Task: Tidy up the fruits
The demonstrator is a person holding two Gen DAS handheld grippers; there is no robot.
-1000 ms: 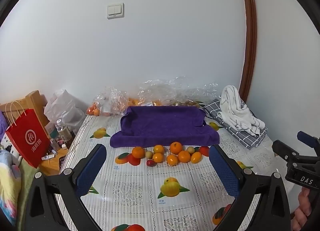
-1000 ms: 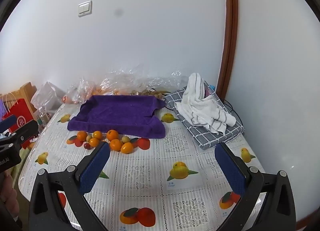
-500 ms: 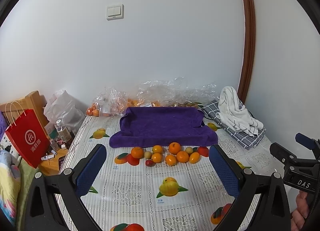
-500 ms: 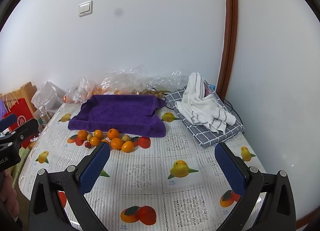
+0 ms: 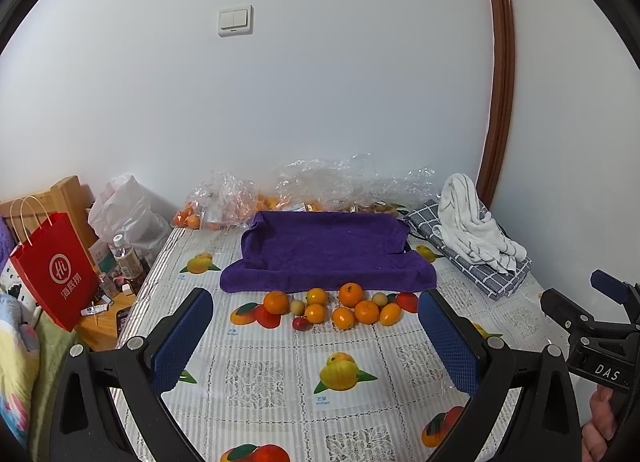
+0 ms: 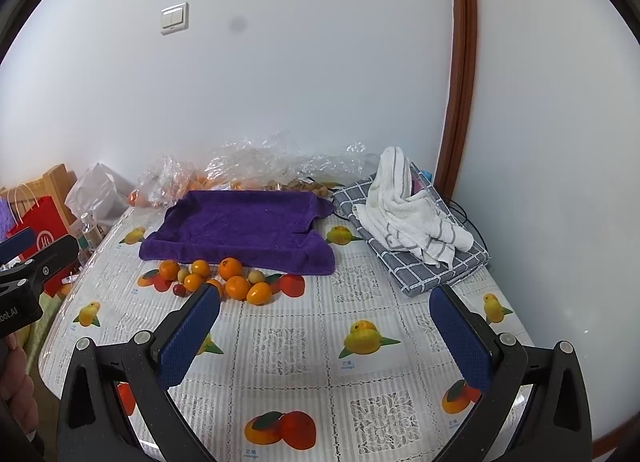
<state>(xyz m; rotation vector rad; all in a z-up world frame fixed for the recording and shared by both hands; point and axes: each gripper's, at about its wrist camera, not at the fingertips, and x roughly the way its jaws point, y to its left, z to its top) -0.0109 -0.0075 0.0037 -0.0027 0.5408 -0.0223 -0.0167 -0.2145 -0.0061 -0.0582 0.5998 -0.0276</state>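
Note:
A cluster of loose fruit (image 5: 338,306) lies on the table in front of a purple towel (image 5: 326,250): several oranges, two small pale round fruits, a yellow-orange oval one and a small dark red one. The same cluster (image 6: 224,280) and towel (image 6: 244,226) show in the right wrist view. My left gripper (image 5: 314,328) is open and empty, held above the table short of the fruit. My right gripper (image 6: 324,322) is open and empty, to the right of the cluster. Its left fingertip hides part of one orange.
Clear plastic bags with more fruit (image 5: 304,190) lie along the wall behind the towel. A white towel on a grey checked cloth (image 5: 476,234) sits at the right. A red paper bag (image 5: 54,266), bottle and clutter stand off the table's left edge.
Both grippers have shifted slightly; the fruit cluster sits a little higher in the left wrist view. Nothing on the table has moved.

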